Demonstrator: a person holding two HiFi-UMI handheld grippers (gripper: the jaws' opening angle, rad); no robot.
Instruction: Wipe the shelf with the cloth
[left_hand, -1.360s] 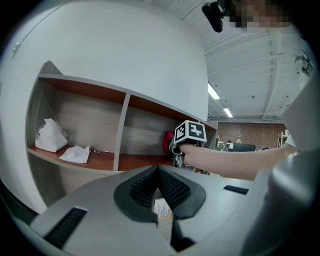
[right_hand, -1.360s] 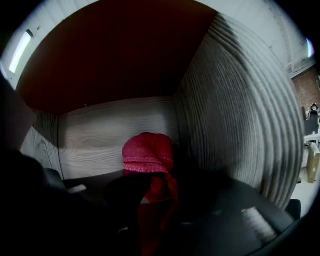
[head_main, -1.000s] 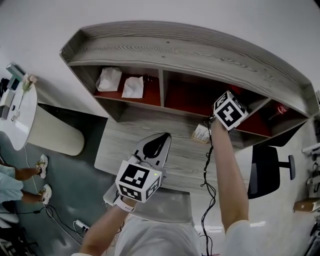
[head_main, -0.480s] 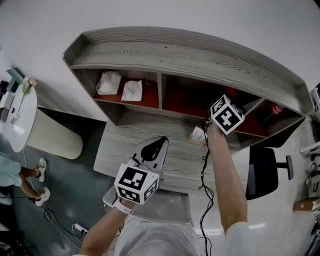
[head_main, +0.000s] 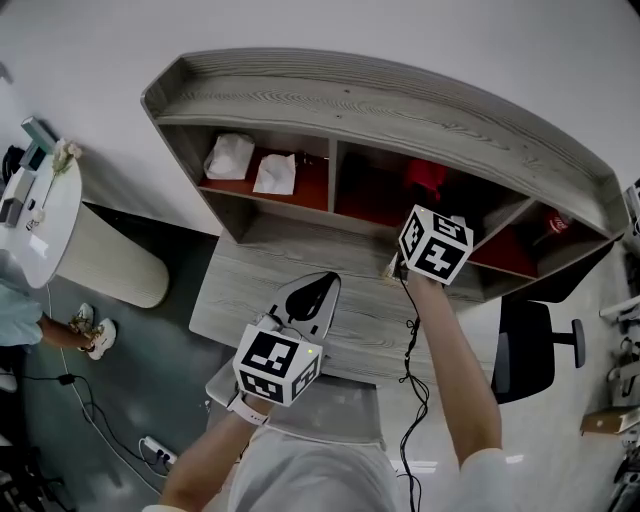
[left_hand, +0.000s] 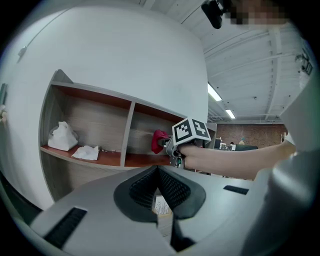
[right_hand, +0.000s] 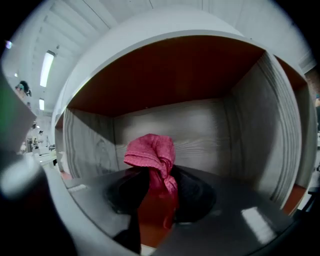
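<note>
Right hand-held gripper (right_hand: 159, 197) pinches bunched red cloth (right_hand: 150, 152), jaws narrowly apart; wad bulges just ahead of it, shelf (right_hand: 210, 125) back wall beyond. Risk: small bite, so drag against boards could pull cloth free.

Left gripper (head_main: 316, 286), centre frame: pale grey shell tapering to a point, with black ribbed pads (left_hand: 175, 190), black rectangular slots (left_hand: 67, 227) in the shell, and a cube (head_main: 277, 362) of black-and-white square markers at the rear. Right gripper (right_hand: 157, 194): glossy grey shell, black pads, and a matching cube, centre right in the head view. A thin black cable (head_main: 411, 372) runs beside the right forearm. White short sleeves (head_main: 482, 482) and a pale top (head_main: 310, 485) show at the bottom edge.
</note>
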